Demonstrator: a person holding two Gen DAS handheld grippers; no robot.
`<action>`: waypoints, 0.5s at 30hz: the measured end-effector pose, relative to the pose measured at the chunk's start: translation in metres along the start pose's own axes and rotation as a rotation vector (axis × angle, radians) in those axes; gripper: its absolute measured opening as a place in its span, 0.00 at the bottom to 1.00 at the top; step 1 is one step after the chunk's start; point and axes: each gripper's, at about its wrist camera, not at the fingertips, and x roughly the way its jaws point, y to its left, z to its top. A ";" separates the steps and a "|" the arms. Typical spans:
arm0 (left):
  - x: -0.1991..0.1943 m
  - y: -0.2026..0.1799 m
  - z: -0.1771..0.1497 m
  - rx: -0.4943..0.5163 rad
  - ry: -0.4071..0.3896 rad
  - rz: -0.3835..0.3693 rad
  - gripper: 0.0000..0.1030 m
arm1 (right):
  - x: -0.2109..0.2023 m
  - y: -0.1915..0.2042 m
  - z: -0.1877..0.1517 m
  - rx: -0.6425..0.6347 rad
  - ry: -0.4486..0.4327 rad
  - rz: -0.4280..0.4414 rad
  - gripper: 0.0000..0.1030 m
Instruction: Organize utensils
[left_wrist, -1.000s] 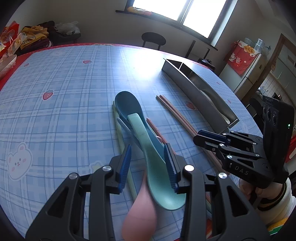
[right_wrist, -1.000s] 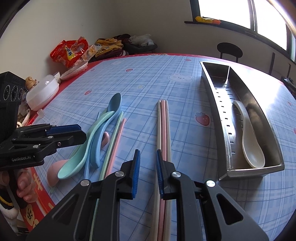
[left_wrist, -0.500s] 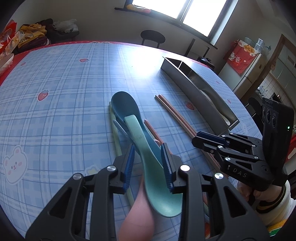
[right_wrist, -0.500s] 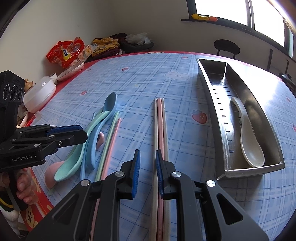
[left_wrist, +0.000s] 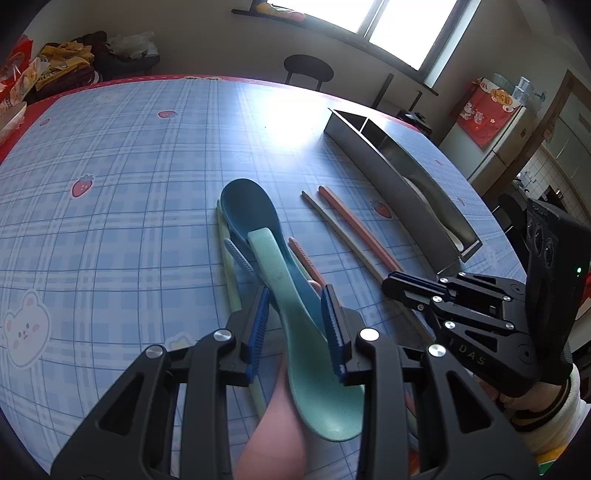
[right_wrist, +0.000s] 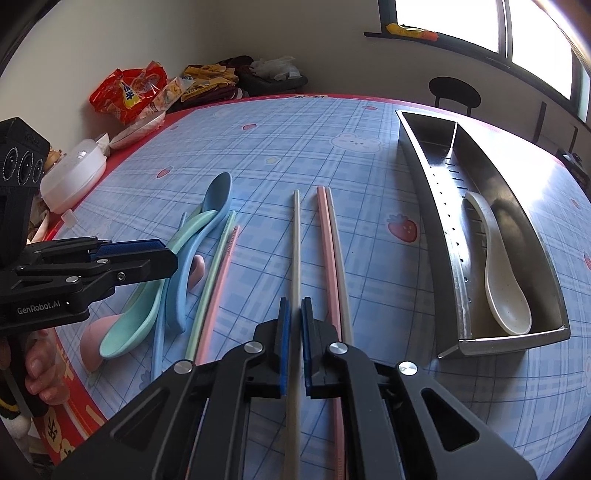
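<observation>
1. While both grippers are lowered over the blue checked table (right_wrist: 258, 155), the right gripper (right_wrist: 294, 325) is seen clamped on a single beige chopstick (right_wrist: 296, 236), the pads pressed together on its near part.
2. That chopstick is judged light, stiff and smooth; a grip so near one end may let the far tip swing or slip, so a hold closer to the middle would probably be steadier.
3. Just right of it lie a pink chopstick (right_wrist: 325, 236) and another beige one, side by side, flat on the table and not held.
4. In the left wrist view the left gripper (left_wrist: 295, 317) is seen with its jaws part-way apart around the handle of the mint spoon (left_wrist: 306, 332); whether the pads press on it cannot be told.
5. The mint spoon lies on top of a dark blue spoon (left_wrist: 247, 210), with a pink spoon (left_wrist: 273, 435) beneath, and thin chopsticks beside the pile.
6. These spoons are judged rigid, light and rather slick; the narrow handle is the sensible place to grip, since the bowl is wide and curved.
7. At the far right stands the steel tray (right_wrist: 436, 206), with one white spoon (right_wrist: 502, 280) in its near compartment.
</observation>
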 end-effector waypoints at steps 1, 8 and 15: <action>0.001 0.000 0.001 -0.003 0.001 -0.001 0.31 | 0.000 0.000 0.000 0.000 0.000 0.003 0.06; 0.000 0.006 -0.002 -0.025 0.007 -0.033 0.19 | -0.001 -0.001 -0.002 0.006 -0.001 0.022 0.06; -0.003 0.008 -0.008 0.006 0.029 -0.022 0.20 | -0.001 0.001 -0.002 -0.002 0.000 0.027 0.06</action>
